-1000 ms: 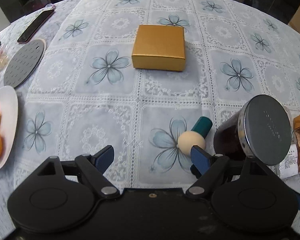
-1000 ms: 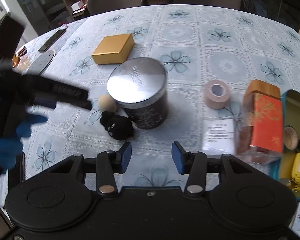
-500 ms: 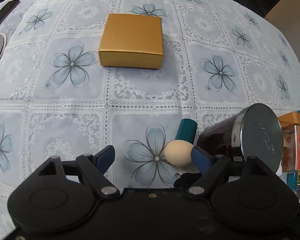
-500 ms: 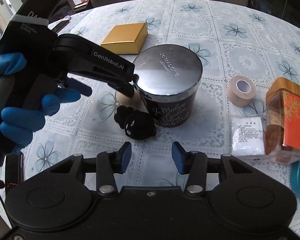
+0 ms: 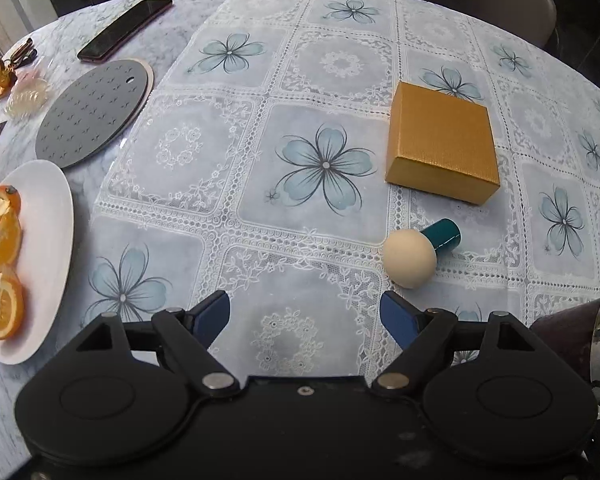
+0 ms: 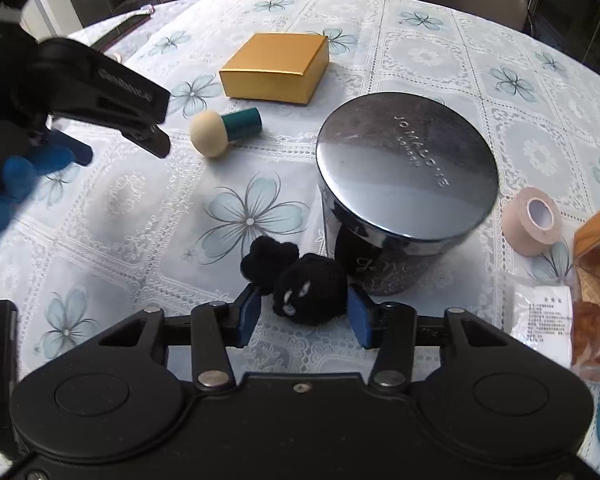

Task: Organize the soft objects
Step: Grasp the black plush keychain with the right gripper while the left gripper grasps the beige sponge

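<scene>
**Black plush between the right fingers; sponge applicator ahead of the left**

Your right gripper (image 6: 304, 316), jaws moderately apart and just opening, brackets the black plush toy (image 6: 300, 284), which lies on the table (image 6: 120, 216) beside the dark tin (image 6: 404, 192); pad contact is unclear. Your left gripper (image 5: 304, 312) hangs wide, having narrowed slightly, empty; the sponge applicator (image 5: 410, 256) lies just beyond its right finger.
</scene>
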The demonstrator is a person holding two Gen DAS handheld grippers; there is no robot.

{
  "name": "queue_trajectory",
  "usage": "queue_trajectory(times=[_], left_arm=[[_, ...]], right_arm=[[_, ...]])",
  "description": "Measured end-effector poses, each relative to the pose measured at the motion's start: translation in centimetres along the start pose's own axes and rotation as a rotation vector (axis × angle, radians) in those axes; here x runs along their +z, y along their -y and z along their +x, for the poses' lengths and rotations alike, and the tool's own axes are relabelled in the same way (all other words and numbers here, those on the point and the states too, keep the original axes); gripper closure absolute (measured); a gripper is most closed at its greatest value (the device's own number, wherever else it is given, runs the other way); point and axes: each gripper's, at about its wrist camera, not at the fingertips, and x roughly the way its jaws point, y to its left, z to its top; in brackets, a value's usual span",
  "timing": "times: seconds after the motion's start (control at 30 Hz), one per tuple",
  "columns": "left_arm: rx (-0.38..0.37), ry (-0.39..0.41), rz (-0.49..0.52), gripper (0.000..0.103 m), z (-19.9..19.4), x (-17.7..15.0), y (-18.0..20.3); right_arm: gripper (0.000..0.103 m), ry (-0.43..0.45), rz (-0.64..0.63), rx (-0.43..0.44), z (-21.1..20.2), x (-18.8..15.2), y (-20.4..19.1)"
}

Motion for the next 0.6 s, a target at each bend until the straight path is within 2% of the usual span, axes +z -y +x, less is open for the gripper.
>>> queue_trajectory(times=[0.03, 0.23, 0.3, 0.5, 0.6], left_arm=[[0.003, 0.015, 0.005, 0.019, -0.1, 0.1, 0.1], [-0.048, 0.061, 0.047, 0.014, 0.4, 1.9, 2.0], [-0.041, 0.070, 0.071, 0.014, 0.9, 2.5, 2.8], [-0.030, 0.089, 0.245, 0.012, 2.3, 2.9, 5.6], [-0.035, 0.072, 0.284, 0.014, 3.2, 2.6, 6.4]], right_arm=[[0.061, -0.001, 0.004, -0.008, 0.1, 0.0, 0.0], [0.062, -0.030, 0.018, 0.037, -1.0, -0.4, 0.3], [0.062, -0.035, 0.017, 0.039, -1.4, -0.6, 0.3], [0.062, -0.035, 0.035, 0.057, -2.8, -1.1, 0.8], [0.062, -0.032, 0.045, 0.059, -3.2, -1.1, 1.1]])
